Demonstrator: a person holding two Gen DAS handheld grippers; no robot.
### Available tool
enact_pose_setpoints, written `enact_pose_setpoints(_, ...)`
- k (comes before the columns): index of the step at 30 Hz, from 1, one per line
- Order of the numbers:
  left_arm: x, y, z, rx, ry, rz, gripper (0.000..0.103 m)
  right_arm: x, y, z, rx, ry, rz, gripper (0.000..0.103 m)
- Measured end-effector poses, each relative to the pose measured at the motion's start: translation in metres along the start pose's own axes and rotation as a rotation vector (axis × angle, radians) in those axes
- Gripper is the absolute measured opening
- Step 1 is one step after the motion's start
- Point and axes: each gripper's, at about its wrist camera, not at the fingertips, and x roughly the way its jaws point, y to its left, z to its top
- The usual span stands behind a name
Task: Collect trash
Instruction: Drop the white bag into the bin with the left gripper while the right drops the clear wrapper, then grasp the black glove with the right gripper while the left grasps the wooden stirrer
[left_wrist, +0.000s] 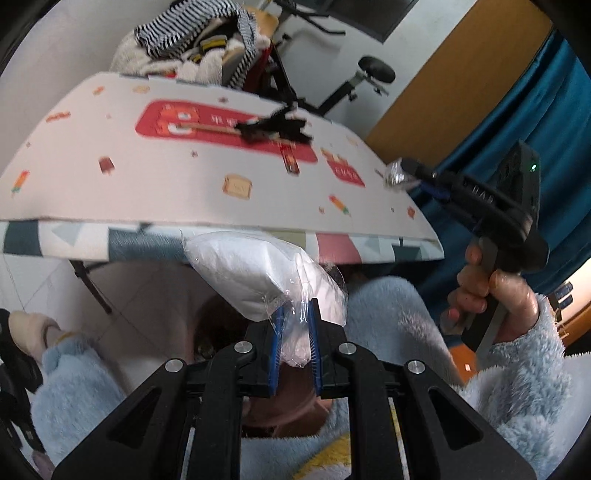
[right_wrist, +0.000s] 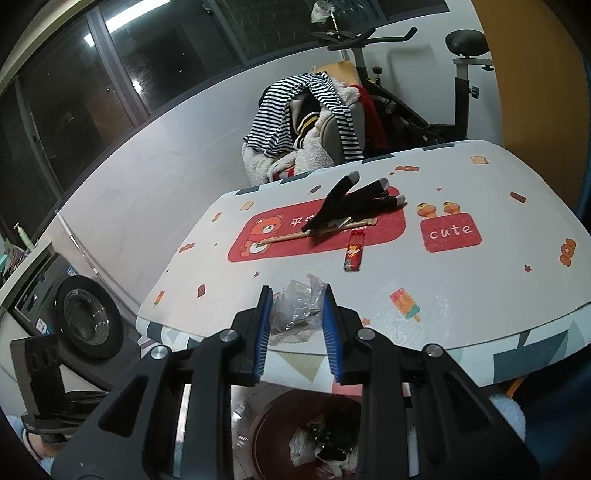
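We hold a clear plastic bag of white tissue pinched in our left gripper, below the table's edge. Our right gripper pinches a crumpled clear wrapper above the dark red bin, which already holds scraps. Neither piece is dropped yet; a red snack wrapper remains on the tabletop.

Both wrist cameras are looking forward along their tongs, angled downward, close to the surface's near edge, sharing its printed top and the glove.
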Motion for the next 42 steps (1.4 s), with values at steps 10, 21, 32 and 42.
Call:
enact_pose_setpoints(10,0.028,-0.009,0.006,0.016,0.006,-0.010,0.051,0.012,-0.010,-0.009,0.021,0.044,-0.002,0.029)
enact_pose_setpoints(21,-0.017,-0.008,0.023,-0.012,-0.287,0.321,0.090,0.031,-0.003,-0.040,0.008,0.182,0.019,0.029)
enact_pose_setpoints(32,-0.029,0.016,0.016,-0.051,-0.319,0.394,0.090,0.067,0.017,-0.087,-0.033,0.394,-0.011,0.038)
enact_pose_setpoints(42,-0.026,0.034,0.012,-0.119,-0.308,0.387,0.090,0.064,0.016,-0.085,-0.047,0.329,-0.056,0.097)
